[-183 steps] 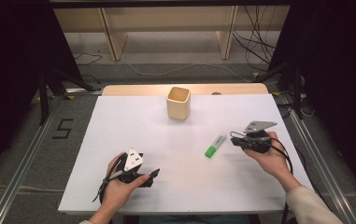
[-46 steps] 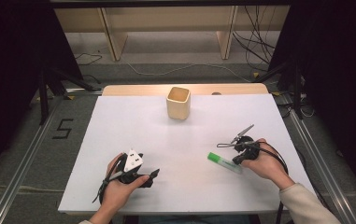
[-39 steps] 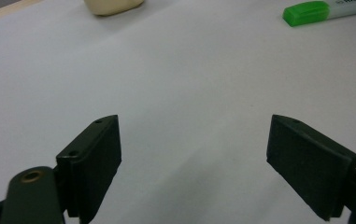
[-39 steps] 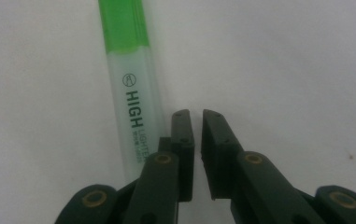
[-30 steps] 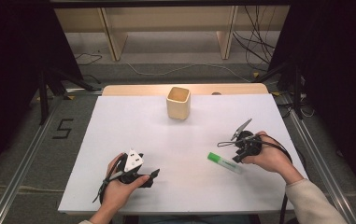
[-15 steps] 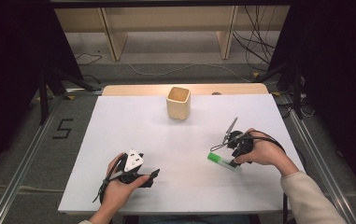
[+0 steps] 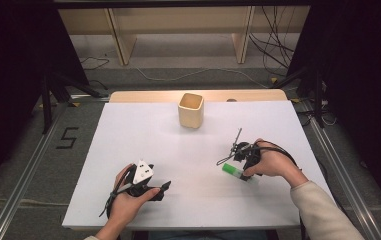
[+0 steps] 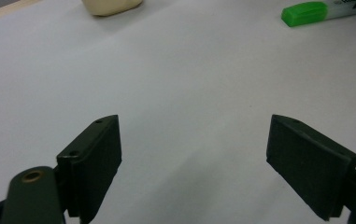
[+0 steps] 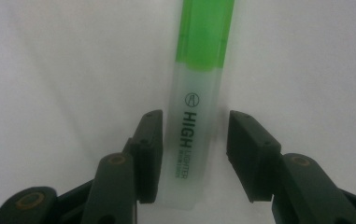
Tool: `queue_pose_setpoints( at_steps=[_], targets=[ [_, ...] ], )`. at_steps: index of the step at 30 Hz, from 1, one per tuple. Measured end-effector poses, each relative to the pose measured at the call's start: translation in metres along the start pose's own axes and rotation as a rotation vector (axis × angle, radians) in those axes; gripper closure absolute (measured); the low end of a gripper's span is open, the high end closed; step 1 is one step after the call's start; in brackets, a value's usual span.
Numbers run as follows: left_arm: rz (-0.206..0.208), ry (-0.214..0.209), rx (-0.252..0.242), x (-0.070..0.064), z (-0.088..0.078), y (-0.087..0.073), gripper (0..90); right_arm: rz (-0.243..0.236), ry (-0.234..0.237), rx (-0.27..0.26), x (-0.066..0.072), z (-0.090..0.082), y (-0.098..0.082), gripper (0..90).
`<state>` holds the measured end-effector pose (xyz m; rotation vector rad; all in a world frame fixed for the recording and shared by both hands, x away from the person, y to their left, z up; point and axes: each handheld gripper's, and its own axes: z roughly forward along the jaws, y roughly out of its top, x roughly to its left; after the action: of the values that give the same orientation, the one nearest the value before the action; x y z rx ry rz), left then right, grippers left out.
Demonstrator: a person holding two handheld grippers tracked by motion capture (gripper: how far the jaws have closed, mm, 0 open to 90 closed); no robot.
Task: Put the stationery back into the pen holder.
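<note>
A green highlighter [image 9: 195, 121] is seen lying flat on the white table [image 7: 143, 135], at the near right part of it, with the right gripper [image 9: 194, 154] brought down over it. In the right gripper view the pen's pale barrel runs up between the two black jaws, its green cap pointing away beyond the tips. The left-hand finger [image 9: 148, 149] of that view lies against or just beside the barrel, though contact cannot be told for certain; the other finger [image 9: 248, 151] stands clearly apart from it, with a strip of table showing between. The pen is thus straddled but not clamped, and the jaws have just been closing a little around it. In the high view the highlighter [image 7: 238, 172] is seen just under the person's right hand [image 7: 270, 162], its green end toward the table's middle. The left gripper [image 7: 145, 182] is held low at the near left of the table, well apart from the pen; in its own view the jaws are spread wide with only bare table between them. A beige cup [image 7: 191, 110] stands upright near the far edge, well apart from both grippers.
</note>
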<state>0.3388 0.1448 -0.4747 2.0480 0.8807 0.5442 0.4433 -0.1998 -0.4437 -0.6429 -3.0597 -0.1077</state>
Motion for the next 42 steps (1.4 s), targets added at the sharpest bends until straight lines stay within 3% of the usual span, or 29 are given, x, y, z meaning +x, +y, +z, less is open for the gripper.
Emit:
queue_pose_setpoints(
  at_steps=[42],
  targets=[
    [0.002,-0.004,-0.004,-0.0007,0.0004,0.0001,18.4,0.052,-0.006,0.013,0.0034,0.0086,0.0069,64.3]
  ],
)
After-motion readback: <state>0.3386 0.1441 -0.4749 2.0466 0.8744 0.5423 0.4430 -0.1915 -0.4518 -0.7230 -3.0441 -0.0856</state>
